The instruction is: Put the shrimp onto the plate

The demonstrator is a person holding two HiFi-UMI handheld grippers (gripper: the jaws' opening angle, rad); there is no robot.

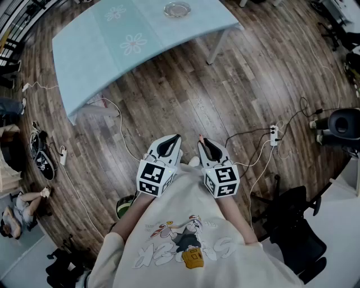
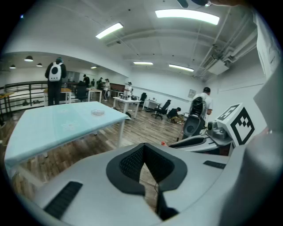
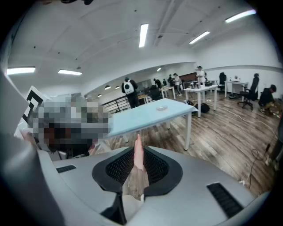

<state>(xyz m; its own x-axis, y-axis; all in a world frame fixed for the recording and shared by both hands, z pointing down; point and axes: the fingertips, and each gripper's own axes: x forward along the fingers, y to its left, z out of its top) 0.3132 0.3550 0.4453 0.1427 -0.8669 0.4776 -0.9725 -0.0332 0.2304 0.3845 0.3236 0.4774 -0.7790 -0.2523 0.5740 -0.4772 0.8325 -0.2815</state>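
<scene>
Currently held: the shrimp (image 3: pixel 138 155) is clamped between the fingers of the right gripper (image 1: pixel 201 142), close against the person's chest.
Shrimp axis: it is laid lengthwise along the fingers, its pink tip pushed out past them toward 12 o'clock.
Left gripper (image 1: pixel 176 139): its fingers are drawn together on nothing, with only a thin slit left between the pads; it is carried just beside the right one, at its 9 o'clock.
Floor (image 1: pixel 185 95): a broad stretch of wooden boards is seen between both grippers and the table; the plate is judged out of reach from here.
Table (image 1: pixel 112 39): pale blue, set ahead from 10 to 12 o'clock, its near edge well apart from the fingertips.
Plate (image 1: pixel 177 9): a small clear dish is stood toward the table's far side, at 12 o'clock leaning to 11 from the shrimp.
Nearer arm: the right gripper is judged the one to serve, being loaded and lined up a little right of the plate.
Coming move: a long carry forward and slightly left is called for before the shrimp can be lowered and released.
</scene>
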